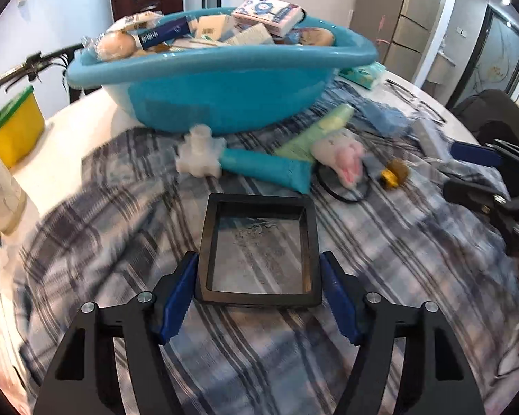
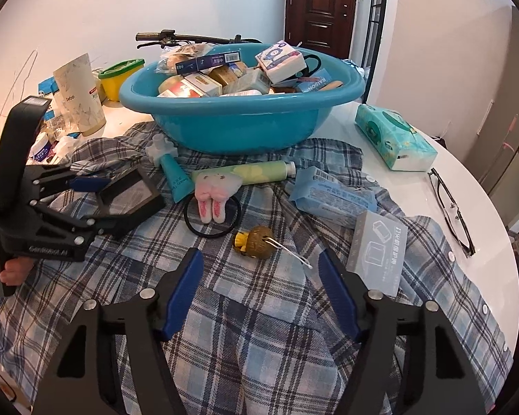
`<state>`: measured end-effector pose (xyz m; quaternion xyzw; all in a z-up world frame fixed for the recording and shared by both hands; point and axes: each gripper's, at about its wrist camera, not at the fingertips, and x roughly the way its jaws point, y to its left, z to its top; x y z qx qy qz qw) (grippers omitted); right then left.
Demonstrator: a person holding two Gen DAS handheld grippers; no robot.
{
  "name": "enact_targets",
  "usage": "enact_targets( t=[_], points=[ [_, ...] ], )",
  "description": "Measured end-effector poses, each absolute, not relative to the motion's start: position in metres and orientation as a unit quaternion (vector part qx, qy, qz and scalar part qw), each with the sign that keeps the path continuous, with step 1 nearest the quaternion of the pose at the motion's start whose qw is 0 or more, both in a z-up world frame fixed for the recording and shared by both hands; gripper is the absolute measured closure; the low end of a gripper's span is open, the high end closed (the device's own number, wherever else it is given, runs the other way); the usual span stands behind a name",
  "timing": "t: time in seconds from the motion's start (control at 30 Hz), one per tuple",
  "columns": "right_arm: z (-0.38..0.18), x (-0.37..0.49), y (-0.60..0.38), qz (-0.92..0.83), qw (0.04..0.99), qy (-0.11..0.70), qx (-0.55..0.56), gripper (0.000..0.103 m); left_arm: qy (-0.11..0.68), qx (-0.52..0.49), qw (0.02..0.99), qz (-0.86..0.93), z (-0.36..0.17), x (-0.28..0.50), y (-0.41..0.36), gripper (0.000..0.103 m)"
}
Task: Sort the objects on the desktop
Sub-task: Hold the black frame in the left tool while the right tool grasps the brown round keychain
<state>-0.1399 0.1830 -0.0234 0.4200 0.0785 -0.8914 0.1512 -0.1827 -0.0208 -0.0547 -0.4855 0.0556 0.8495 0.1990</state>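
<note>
Gripping a black square tray by its two sides, the left gripper holds it over the plaid shirt. The right gripper hangs wide open, holding nothing, above that shirt. Beyond, the blue basin sits heaped with boxes and packets.

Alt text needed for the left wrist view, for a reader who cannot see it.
The left hand-held gripper holds a black square frame between its blue fingers above a plaid shirt. Beyond it lie a teal tube, a plush bunny and a blue basin piled with boxes.
</note>
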Motion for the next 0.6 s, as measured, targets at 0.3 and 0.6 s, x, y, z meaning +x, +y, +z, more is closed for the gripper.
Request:
enact_targets(
  t=[0.3,0.6],
  points=[
    [-0.019,-0.138,0.187,-0.894,0.146,0.081,0.416,0.035,0.083,-0.483,0.2,0.848,-0.06,-0.164,-0.002,0.028],
    [-0.022,-0.133,0.191,-0.893,0.138,0.085,0.42,0.035,0.094,-0.483,0.194,0.849,-0.062,-0.174,0.007,0.03]
  ],
)
